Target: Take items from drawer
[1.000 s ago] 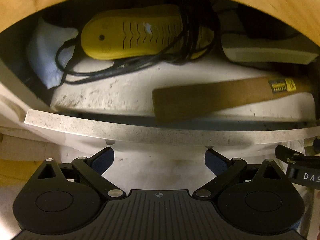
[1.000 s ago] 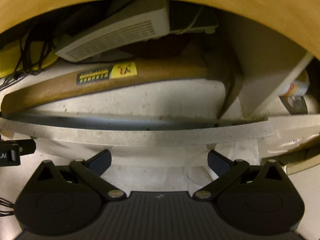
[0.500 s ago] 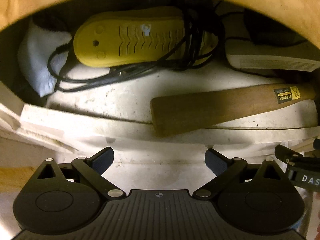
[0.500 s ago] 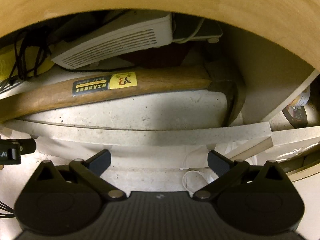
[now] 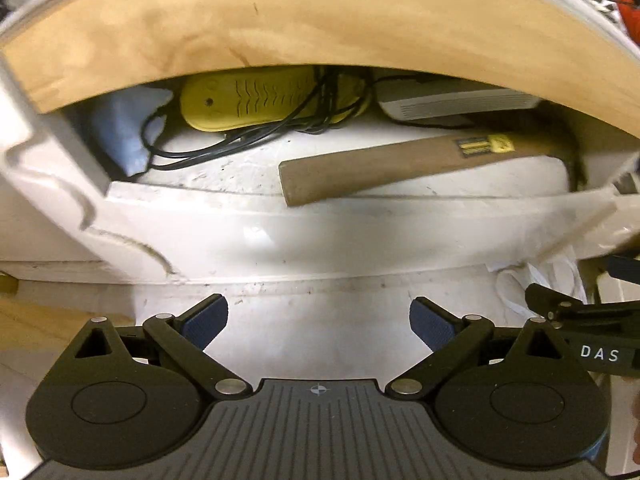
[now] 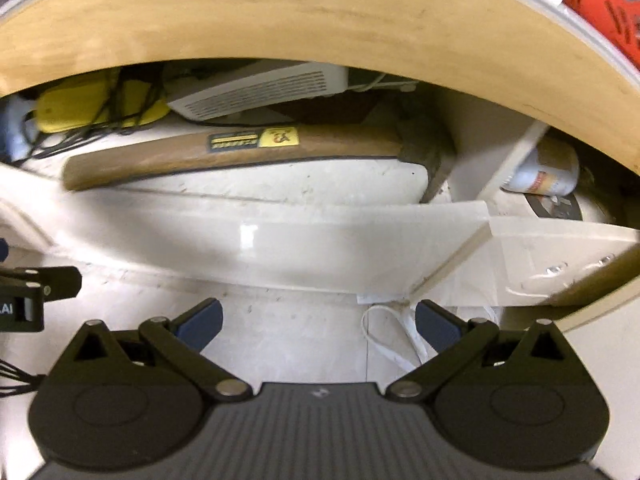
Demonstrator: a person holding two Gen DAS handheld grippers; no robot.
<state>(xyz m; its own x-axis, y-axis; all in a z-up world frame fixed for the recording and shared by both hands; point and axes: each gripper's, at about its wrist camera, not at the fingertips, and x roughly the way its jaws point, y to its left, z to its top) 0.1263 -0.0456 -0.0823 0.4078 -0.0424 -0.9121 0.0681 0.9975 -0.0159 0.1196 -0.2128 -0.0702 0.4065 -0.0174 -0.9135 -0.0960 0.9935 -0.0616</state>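
While both grippers hung in front of the pulled-out drawer (image 5: 360, 236), neither one held anything: the left gripper (image 5: 319, 322) and the right gripper (image 6: 318, 322) each had their blue pads spread wide over the white surface below the drawer front.

Inside the drawer lay the hammer (image 6: 256, 152), flat on the floor and close behind the front wall, its wooden handle end (image 5: 304, 184) pointing left and its dark metal head (image 6: 430, 160) against the right side wall. It was probably head-heavy and stiff, with a smooth handle that could slip, so a hold near the head looked steadier than one at the free end. Behind it sat a yellow ribbed device (image 5: 272, 98) wrapped in loose black cable (image 5: 224, 144), likely light but prone to snagging, a white vented box (image 6: 260, 90), and a pale blue cloth (image 5: 124, 132) at the far left.

A black-and-yellow sticker (image 6: 254, 140) on the handle carried print too blurred to read. The neighbouring gripper's body showed "DAS" (image 5: 599, 354). 1 labelled can (image 6: 546, 172) lay in the next compartment.
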